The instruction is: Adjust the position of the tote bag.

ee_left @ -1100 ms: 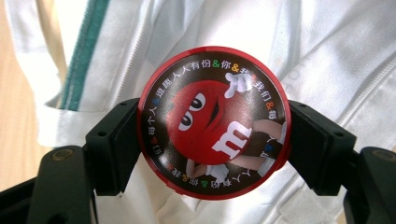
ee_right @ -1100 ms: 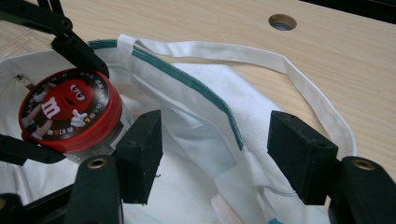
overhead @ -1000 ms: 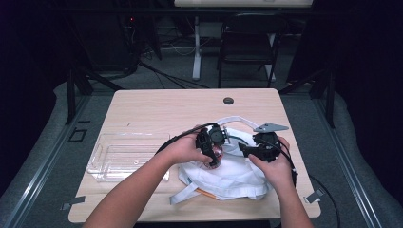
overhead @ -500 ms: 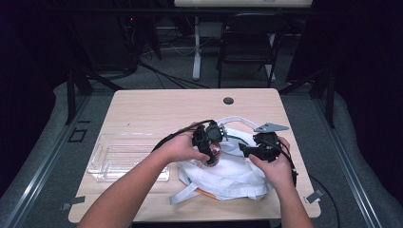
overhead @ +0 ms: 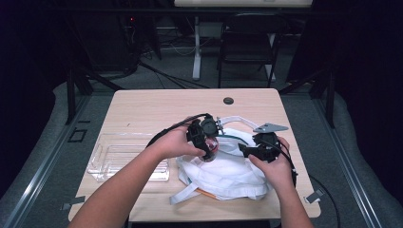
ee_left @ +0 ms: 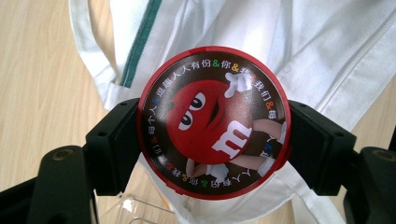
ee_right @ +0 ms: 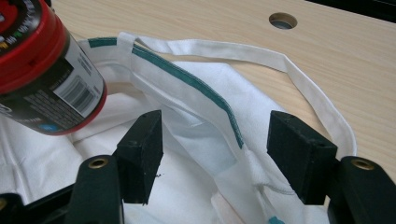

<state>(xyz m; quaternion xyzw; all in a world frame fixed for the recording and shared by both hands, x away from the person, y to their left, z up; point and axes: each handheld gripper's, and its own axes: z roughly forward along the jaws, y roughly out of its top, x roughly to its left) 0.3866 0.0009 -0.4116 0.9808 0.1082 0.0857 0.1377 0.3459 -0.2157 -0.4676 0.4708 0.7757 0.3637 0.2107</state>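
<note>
Left gripper (ee_left: 212, 135): jaws clenched on the candy tub (ee_left: 212, 122) from 9 and 3 o'clock, tub lid facing the camera.
Tub lid: red rim, dark face, red M&M's character with a white "m" on its body; ring of white Chinese characters with coloured "&" signs round the edge, too small to read in full.
Tub side (ee_right: 46, 70): red band on top, black wrap with a white barcode patch and fine print, not legible.
Tub place (overhead: 209, 145): held off the counter (overhead: 157, 107), above the bag's mouth, at about 10 o'clock from the right gripper.
Right gripper (ee_right: 215, 154): jaws released, wide apart, one on each side of the bag's green-trimmed rim, not pinching it.
Bag (overhead: 223, 173): white cloth tote, green stripe along the hem, lying crumpled near the counter's 6 o'clock edge; one strap (ee_right: 299, 79) looped toward 12 o'clock.
Clear tray (overhead: 119, 156): transparent plastic, at 9 o'clock from the bag.
Cable hole (overhead: 228, 100): round, at the counter's 12 o'clock edge.
</note>
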